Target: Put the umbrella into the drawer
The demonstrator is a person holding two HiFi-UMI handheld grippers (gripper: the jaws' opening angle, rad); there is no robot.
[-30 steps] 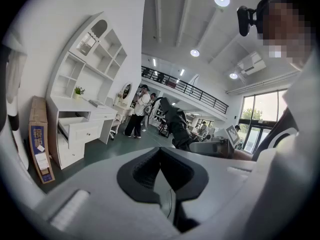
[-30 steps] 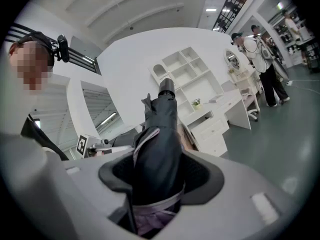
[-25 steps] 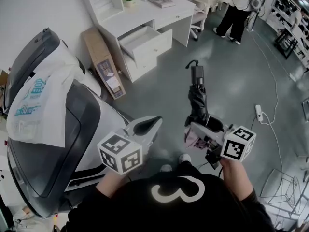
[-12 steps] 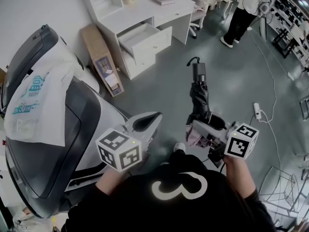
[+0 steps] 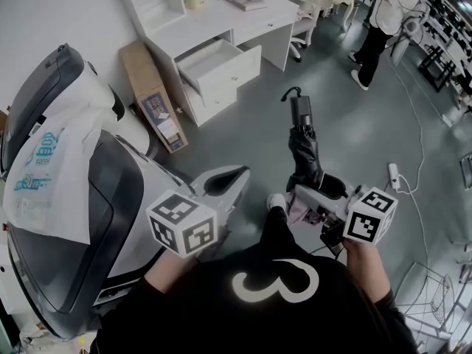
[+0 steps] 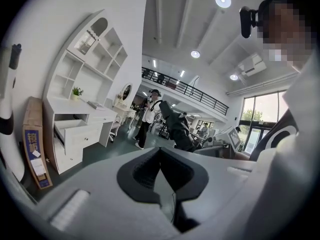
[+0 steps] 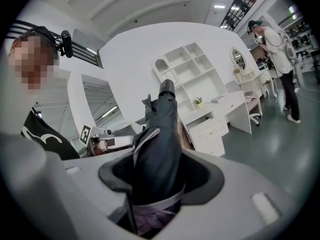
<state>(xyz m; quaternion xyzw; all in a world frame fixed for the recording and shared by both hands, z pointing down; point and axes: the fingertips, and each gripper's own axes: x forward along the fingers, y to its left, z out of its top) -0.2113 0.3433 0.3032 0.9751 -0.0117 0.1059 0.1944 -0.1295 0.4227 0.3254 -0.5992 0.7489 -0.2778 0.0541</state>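
Note:
A folded black umbrella (image 5: 304, 150) sticks out forward from my right gripper (image 5: 318, 186), handle end (image 5: 298, 110) away from me. The right gripper view shows its dark folds (image 7: 160, 129) filling the space between the jaws, which are shut on it. My left gripper (image 5: 236, 175) is held out beside it on the left, jaws shut with nothing in them (image 6: 160, 151). Across the grey floor stands the white desk (image 5: 243, 21) with its open drawer (image 5: 228, 68). The left gripper view shows that drawer (image 6: 75, 134) and the umbrella (image 6: 175, 129) too.
A large grey and black machine (image 5: 66, 220) with a plastic bag (image 5: 51, 168) on it fills the left. A cardboard box (image 5: 153, 98) leans beside the desk. A person (image 5: 380, 21) stands at the far right. A power strip (image 5: 394, 172) and cable lie on the floor.
Both grippers have moved forward towards the desk, the umbrella still held in the right one. The person at the back has walked to the right.

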